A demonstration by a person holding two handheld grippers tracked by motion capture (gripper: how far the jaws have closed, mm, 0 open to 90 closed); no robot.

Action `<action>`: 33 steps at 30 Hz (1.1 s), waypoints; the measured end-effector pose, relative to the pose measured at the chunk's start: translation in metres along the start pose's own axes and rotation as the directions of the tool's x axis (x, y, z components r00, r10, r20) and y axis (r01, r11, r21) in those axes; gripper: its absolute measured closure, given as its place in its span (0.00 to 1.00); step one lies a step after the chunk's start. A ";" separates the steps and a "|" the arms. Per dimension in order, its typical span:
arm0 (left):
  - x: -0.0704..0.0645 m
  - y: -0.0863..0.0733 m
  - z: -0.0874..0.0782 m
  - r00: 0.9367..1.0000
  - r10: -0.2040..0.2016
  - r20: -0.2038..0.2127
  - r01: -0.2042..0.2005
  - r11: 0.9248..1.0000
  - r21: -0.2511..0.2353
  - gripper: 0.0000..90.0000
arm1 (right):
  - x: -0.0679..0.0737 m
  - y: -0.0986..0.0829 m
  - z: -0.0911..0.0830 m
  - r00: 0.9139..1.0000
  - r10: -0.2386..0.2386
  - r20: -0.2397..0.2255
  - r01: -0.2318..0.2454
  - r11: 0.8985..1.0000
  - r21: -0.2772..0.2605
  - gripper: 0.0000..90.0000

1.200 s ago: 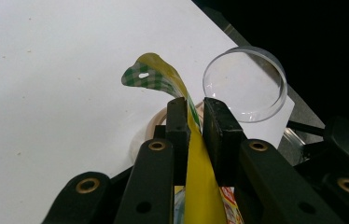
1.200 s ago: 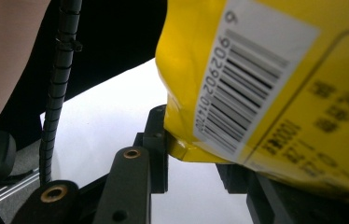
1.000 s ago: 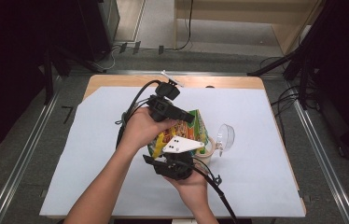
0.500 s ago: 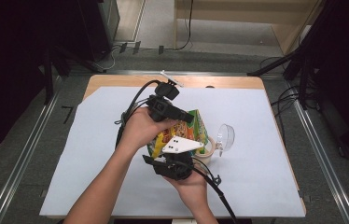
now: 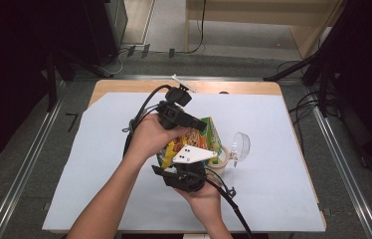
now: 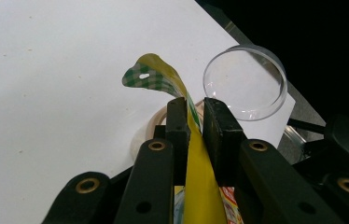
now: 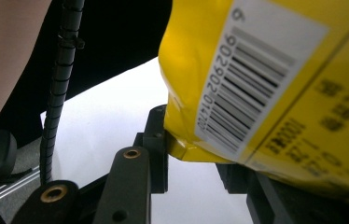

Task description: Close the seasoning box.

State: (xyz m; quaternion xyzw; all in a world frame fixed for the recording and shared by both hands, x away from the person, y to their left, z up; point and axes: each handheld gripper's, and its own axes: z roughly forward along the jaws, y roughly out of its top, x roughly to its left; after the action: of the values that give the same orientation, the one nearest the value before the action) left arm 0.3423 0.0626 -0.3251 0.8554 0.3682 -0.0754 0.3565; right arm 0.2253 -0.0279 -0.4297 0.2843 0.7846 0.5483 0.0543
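Observation:
A yellow and green snack bag (image 5: 209, 137) is held up over the white sheet between both grippers. My left gripper (image 5: 196, 125) comes in from the far side and is shut on the bag's top edge; in the left gripper view the jaws (image 6: 195, 109) pinch the yellow film, and its green checked tip (image 6: 154, 74) curls above them. My right gripper (image 5: 189, 152) sits under its grey plate at the near side. In the right gripper view it (image 7: 193, 149) is shut on the lower corner of the bag (image 7: 266, 84), beside the barcode.
A clear round cup (image 5: 239, 145) stands to the right of the bag, also the clear cup (image 6: 245, 77) beyond the left jaws. A beige ring (image 5: 219, 167) lies below the bag. The white sheet (image 5: 99, 174) covers the wooden table. A ribbed cable (image 7: 63, 70) hangs at left.

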 end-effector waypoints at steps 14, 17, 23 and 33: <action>-0.001 0.000 0.000 1.000 0.004 -0.001 -0.004 1.000 0.007 0.90 | 0.001 0.000 -0.001 1.000 0.003 0.002 -0.003 1.000 0.003 0.78; -0.002 0.001 0.000 1.000 0.007 -0.005 -0.007 1.000 0.008 0.90 | 0.001 0.001 -0.001 1.000 0.008 0.004 -0.008 1.000 0.009 0.78; -0.003 0.002 0.001 1.000 0.007 -0.006 -0.007 1.000 0.013 0.90 | 0.001 0.001 -0.001 1.000 0.011 0.005 -0.011 1.000 0.004 0.77; -0.002 0.001 0.001 1.000 0.006 -0.006 -0.006 1.000 0.015 0.90 | 0.002 0.001 -0.001 1.000 0.007 0.006 -0.007 1.000 0.005 0.78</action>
State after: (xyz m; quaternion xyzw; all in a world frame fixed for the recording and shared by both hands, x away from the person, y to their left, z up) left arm 0.3419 0.0604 -0.3240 0.8595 0.3660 -0.0746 0.3491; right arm 0.2239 -0.0272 -0.4279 0.2890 0.7849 0.5455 0.0540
